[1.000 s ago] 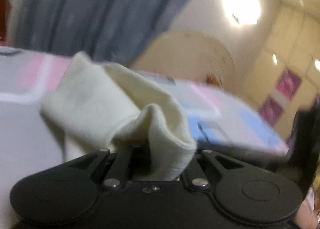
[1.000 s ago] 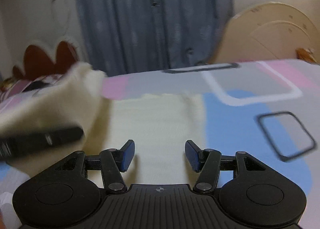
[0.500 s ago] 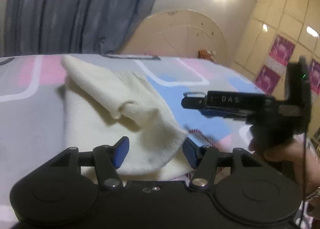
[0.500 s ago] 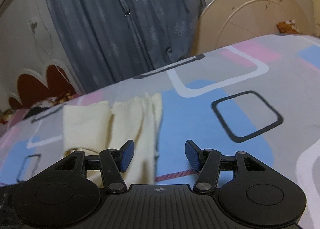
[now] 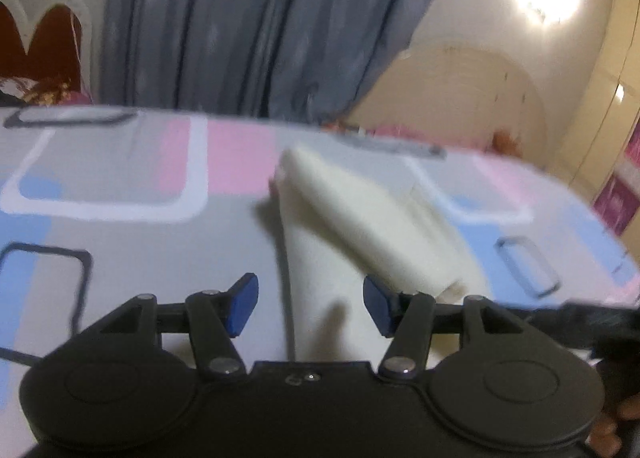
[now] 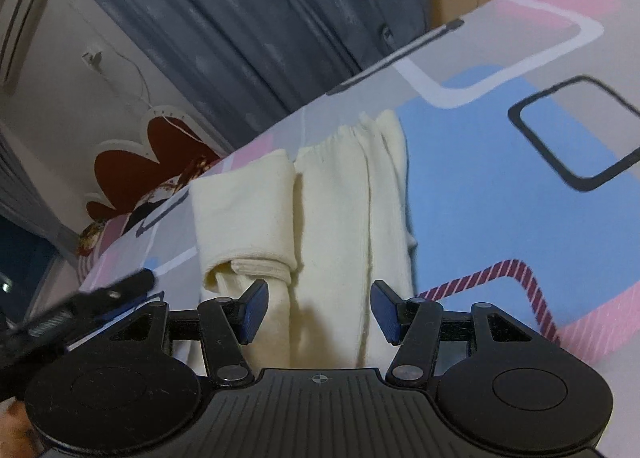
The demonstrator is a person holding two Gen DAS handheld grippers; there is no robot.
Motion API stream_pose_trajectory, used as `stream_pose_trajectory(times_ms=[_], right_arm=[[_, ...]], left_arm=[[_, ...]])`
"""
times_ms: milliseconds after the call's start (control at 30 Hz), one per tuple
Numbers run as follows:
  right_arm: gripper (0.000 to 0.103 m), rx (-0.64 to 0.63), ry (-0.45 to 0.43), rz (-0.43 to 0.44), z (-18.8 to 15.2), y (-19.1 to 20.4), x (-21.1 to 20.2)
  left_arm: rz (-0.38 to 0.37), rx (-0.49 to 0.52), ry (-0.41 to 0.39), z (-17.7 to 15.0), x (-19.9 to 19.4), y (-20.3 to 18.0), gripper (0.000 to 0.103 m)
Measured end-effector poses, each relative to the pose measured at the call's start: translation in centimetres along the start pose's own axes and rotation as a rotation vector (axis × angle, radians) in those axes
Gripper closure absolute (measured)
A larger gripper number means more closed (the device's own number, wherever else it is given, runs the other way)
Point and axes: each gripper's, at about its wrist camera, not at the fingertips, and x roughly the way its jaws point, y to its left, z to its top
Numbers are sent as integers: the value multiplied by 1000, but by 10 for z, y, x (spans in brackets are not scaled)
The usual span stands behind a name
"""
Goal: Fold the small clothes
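Released by the left gripper, cream garment lies folded, long axis running away from both empty, wide-open grippers, right gripper nearer.

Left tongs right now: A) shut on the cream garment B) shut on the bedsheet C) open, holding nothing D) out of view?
C: the left tongs are spread wide with blue pads apart, and the cream garment lies loose on the patterned bedsheet beyond them.

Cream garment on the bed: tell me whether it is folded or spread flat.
Partly folded. The cream garment has its left part doubled over onto itself, the hem showing underneath; the rest lies in long pleats on the bedsheet. Neither gripper holds it.
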Motion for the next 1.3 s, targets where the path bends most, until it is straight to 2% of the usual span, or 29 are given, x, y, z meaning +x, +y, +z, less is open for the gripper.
stream_pose_trajectory(times_ms=[100,233,367,467,600,667,767,867,1000,1133,1233,1300], right_arm=[[46,5,17,8,3,0,6],[34,19,21,36,3,-2,10],[33,15,14,26,3,-5,8],[33,35,4,16,1,-10,5],[33,49,17,28,-3,-11,6],[33,54,20,34,-4,-10,10],[33,68,23,46,-2,-11,12],[33,57,25,50,-2,-6,9],[33,73,20,43,-4,-10,5],[33,96,1,41,-3,-17,-1],[33,123,-14,63,-3,-19,-3],[33,139,-35,76,-2,-20,-3]], left_arm=[[-6,-3,8,-1,21,-5,49],[-48,6,-44,9,34,-28,47],[-108,4,-61,17,37,-42,47],[-109,11,-59,14,37,-44,47],[-91,161,-75,6,33,-63,47],[-121,138,-60,7,37,-66,47],[-153,48,-8,13,49,-65,47],[-186,36,1,15,52,-68,47],[-193,46,25,9,55,-71,44],[-179,3,-28,11,40,-59,42],[-127,1,-70,12,28,-45,42],[-100,35,-81,12,21,-38,42]])
